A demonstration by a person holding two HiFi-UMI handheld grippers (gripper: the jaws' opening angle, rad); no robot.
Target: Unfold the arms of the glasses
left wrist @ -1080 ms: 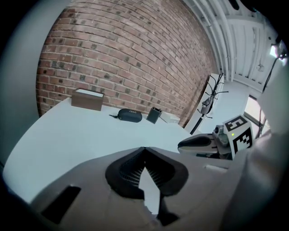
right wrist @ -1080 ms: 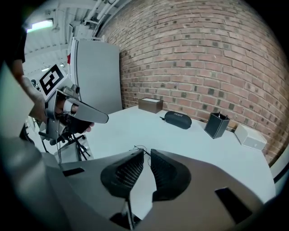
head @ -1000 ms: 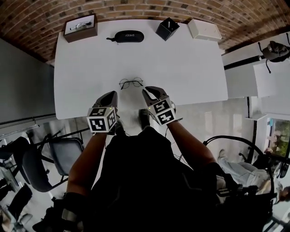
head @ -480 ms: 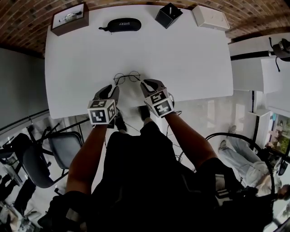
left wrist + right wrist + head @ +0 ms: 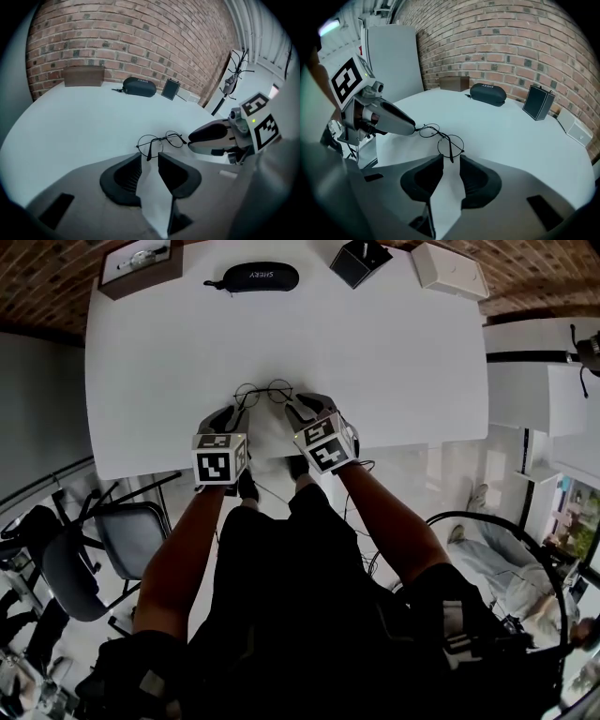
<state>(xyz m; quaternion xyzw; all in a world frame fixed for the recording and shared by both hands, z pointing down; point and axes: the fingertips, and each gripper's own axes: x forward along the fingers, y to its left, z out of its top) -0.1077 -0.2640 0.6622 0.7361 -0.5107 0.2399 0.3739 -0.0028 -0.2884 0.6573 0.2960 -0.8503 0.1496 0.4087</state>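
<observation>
Thin round wire glasses (image 5: 263,392) lie lenses-up on the white table (image 5: 394,362) near its front edge. My left gripper (image 5: 232,414) sits just short of their left lens and my right gripper (image 5: 300,409) just short of the right lens. In the left gripper view the glasses (image 5: 161,140) lie right ahead of the left gripper (image 5: 149,161). One thin arm ends at the mouth of its gap. In the right gripper view the glasses (image 5: 443,138) lie likewise ahead of the right gripper (image 5: 449,164). Both grippers' jaws have just been opening; the pads press on nothing.
Along the table's far edge stand a brown box (image 5: 139,259), a black glasses case (image 5: 251,277), a black box (image 5: 359,261) and a white box (image 5: 450,270). A chair (image 5: 122,540) stands at the left below the table edge.
Both grippers have come forward and down to the glasses, their tips now right at the frame. The glasses have not moved on the table.
</observation>
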